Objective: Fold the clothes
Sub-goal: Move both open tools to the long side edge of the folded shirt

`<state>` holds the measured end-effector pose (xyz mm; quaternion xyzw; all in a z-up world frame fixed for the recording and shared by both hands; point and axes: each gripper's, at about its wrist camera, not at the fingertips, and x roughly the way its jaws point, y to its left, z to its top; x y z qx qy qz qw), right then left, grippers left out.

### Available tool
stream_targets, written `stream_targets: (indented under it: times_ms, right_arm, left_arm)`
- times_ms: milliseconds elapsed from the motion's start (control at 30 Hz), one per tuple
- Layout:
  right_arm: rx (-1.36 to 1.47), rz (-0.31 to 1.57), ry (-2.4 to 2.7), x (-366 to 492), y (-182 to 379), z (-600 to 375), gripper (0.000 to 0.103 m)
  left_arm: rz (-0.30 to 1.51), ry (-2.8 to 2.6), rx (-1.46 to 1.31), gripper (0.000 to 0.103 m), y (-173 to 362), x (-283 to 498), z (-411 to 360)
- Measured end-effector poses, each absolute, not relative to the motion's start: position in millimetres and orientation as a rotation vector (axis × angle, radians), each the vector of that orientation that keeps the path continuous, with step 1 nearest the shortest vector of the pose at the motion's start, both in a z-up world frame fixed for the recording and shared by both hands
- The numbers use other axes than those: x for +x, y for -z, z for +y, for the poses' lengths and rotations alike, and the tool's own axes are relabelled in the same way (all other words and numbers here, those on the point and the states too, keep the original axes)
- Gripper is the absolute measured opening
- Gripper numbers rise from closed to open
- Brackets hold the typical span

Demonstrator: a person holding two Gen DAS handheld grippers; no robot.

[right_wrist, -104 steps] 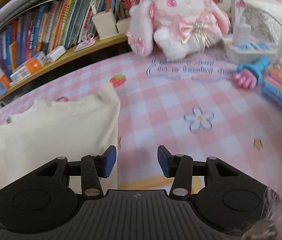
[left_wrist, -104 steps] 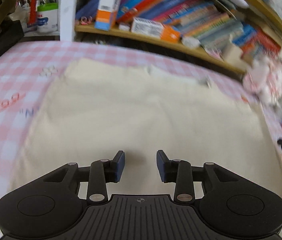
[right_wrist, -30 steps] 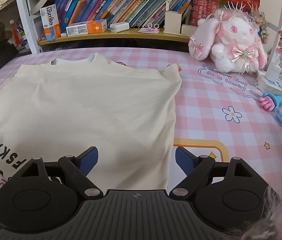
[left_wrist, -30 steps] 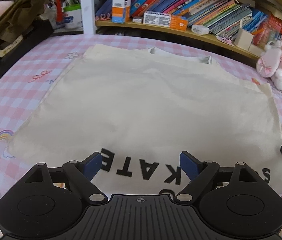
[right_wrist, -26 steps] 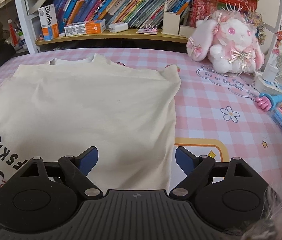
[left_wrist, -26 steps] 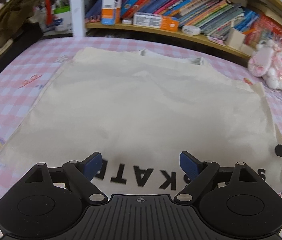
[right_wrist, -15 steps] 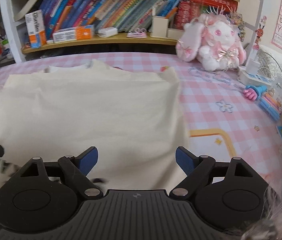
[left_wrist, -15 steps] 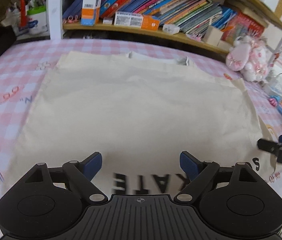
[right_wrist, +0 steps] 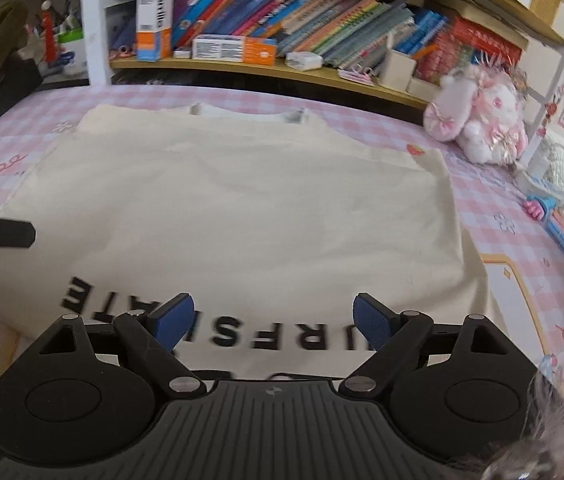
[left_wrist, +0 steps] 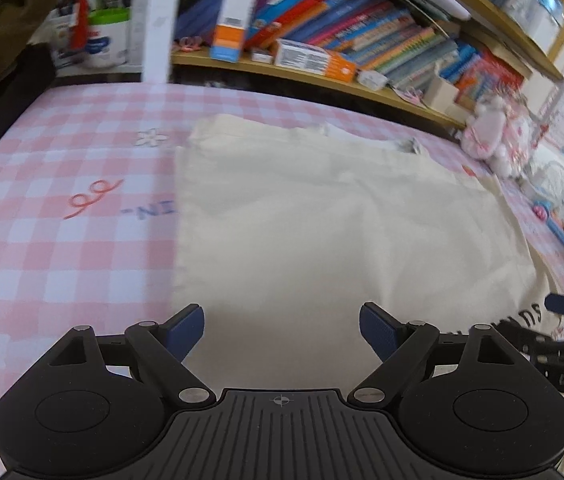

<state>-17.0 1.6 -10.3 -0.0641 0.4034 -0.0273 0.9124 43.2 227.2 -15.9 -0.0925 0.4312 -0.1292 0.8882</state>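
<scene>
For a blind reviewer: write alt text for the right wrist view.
A cream T-shirt with black lettering lies flat on a pink checked cloth, the open right hand-held gripper empty above its near edge. A bookshelf and pink plush rabbit sit behind.

Cream shirt (right_wrist: pixel 241 208): black upside-down letters "URFS", "ATE" readable.

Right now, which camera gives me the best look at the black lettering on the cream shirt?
The right wrist view: the black lettering runs across the shirt near its close edge, partly hidden behind the open right tongs. The left wrist view catches only a few letters at its right edge.
</scene>
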Motion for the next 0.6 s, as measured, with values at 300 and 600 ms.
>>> stream_targets:
  times_ms: [300,600]
  right_arm:
    - [-0.256,0.804,-0.193,-4.9,-1.6,67.8,0.085]
    - [-0.444,0.808,-0.615,12.7,2.5,165.6,0.083]
  left_arm:
    - [0.890,0.217,-0.411,0.087,24.0,46.2,286.6]
    - [0.914,0.185,-0.675,0.087,42.2,39.1,337.4]
